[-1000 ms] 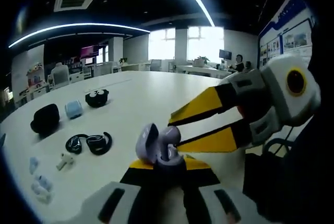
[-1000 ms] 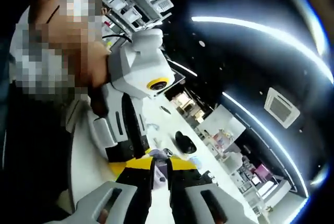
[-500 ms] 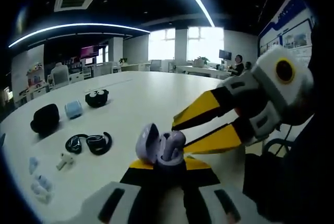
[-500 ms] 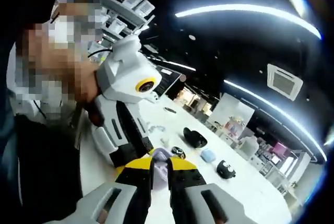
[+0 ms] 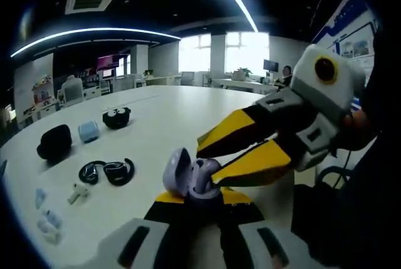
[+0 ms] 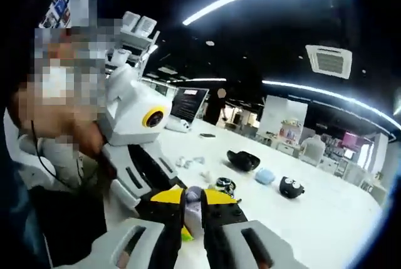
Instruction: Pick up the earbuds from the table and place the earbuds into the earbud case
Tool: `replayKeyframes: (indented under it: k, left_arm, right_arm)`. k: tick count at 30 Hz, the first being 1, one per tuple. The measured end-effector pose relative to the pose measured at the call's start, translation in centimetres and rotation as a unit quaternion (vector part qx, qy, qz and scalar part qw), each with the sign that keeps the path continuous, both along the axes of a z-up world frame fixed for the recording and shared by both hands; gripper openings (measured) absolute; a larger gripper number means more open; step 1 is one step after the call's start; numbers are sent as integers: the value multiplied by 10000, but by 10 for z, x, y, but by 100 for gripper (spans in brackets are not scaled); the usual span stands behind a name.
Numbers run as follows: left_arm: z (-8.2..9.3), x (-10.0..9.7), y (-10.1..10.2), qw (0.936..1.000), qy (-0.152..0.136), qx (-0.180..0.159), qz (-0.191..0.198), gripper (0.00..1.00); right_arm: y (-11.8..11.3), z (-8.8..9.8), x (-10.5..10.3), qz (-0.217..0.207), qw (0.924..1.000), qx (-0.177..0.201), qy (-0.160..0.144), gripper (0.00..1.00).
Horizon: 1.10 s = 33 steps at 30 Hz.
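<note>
My left gripper (image 5: 194,197) is shut on an open purple earbud case (image 5: 188,178), held above the white table (image 5: 188,112) with its lid up on the left. My right gripper (image 5: 207,160) comes in from the right, its yellow jaws closed on a purple earbud (image 5: 205,170) that sits at the case's well. In the right gripper view my own jaws (image 6: 193,205) stand almost together with the purple earbud (image 6: 193,195) between them. The left gripper (image 6: 170,182) reaches in there from the left, its tips hidden behind my jaws.
On the table lie a black case (image 5: 54,142), a blue case (image 5: 88,131), an open black case (image 5: 116,118), black ear-hook earbuds (image 5: 108,172) and white earbuds (image 5: 78,192). A person's hand and body are close behind both grippers. Desks and chairs stand far off.
The right gripper has tilted, its rear rising, and its jaws have pushed further over the case. The purple earbud sits lower in the case. The right gripper view has swung with the hand.
</note>
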<state>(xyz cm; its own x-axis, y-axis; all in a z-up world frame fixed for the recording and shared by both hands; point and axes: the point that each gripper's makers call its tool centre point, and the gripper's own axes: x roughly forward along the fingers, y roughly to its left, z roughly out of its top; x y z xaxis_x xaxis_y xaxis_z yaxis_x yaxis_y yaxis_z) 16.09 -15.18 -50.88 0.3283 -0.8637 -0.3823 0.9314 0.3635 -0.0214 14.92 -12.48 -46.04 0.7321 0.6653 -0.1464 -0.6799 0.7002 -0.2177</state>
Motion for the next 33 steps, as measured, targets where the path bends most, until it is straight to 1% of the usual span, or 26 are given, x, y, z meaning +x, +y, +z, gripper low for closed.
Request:
replayKeyframes:
  k: [2,5,12,15,20,23,25,30,33]
  left_arm:
    - [-1,0,0,10000,19,20,11,19]
    - [-1,2,-2,10000,27,6,11,19]
    - [-1,5,-4,10000,21,-13,0,19]
    - [-1,5,-4,10000,17,-27,1,19]
    - [-1,5,-4,10000,3,-53,1,19]
    - [-1,5,-4,10000,-7,-70,4,19]
    - [-1,4,-4,10000,-15,-84,6,19]
    - [0,4,-3,9999,-30,-135,16,19]
    - [0,3,-3,9998,-38,-179,21,19]
  right_arm:
    - [3,-3,1,6,10000,-42,42,6]
    - [5,-5,2,9,9999,-102,21,6]
    - [7,-4,2,0,9999,-37,115,7]
    - [5,-1,1,5,9999,6,153,8]
    - [-1,10,4,2,9995,149,264,13]
    - [-6,13,8,17,9994,192,301,14]
    - [-8,23,12,58,9993,195,312,15]
    - [-12,39,27,155,9992,96,359,16]
    - [-13,47,42,264,9987,-69,435,16]
